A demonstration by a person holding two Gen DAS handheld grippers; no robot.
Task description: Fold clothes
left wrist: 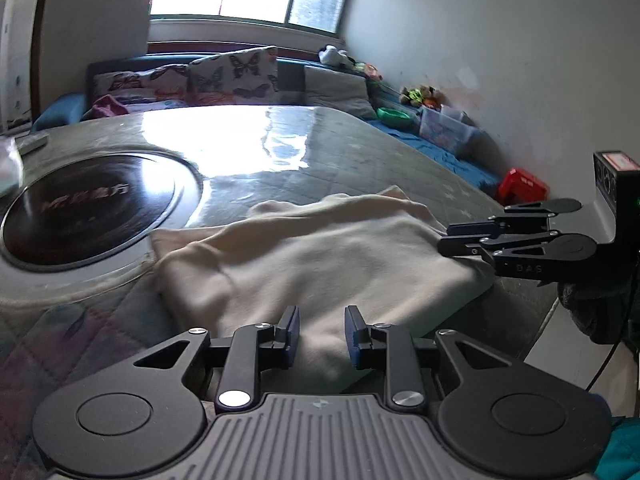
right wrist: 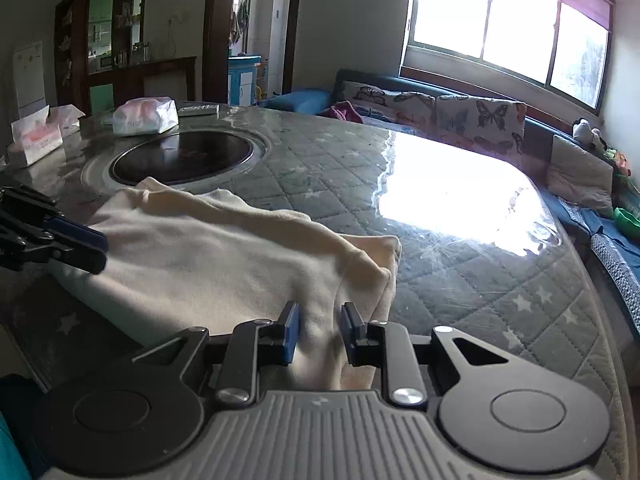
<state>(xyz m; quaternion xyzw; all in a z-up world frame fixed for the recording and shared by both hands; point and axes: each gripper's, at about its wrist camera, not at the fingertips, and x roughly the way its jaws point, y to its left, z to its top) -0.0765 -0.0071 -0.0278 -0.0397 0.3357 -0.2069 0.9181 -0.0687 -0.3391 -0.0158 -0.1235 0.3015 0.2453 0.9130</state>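
Note:
A cream garment lies folded in a thick pad near the front edge of the quilted table. My left gripper is at the pad's near left edge, and the cloth fills the narrow gap between its blue pads. My right gripper holds the near right corner of the cream garment, where the fabric bunches up between its pads. In the left wrist view, the right gripper comes in from the right onto that corner. The left gripper reaches the cloth's left side in the right wrist view.
A round black hotplate is set into the table just behind the garment. Tissue packs stand at the far left. A sofa with butterfly cushions runs under the window. Toys, a storage box and a red stool line the right wall.

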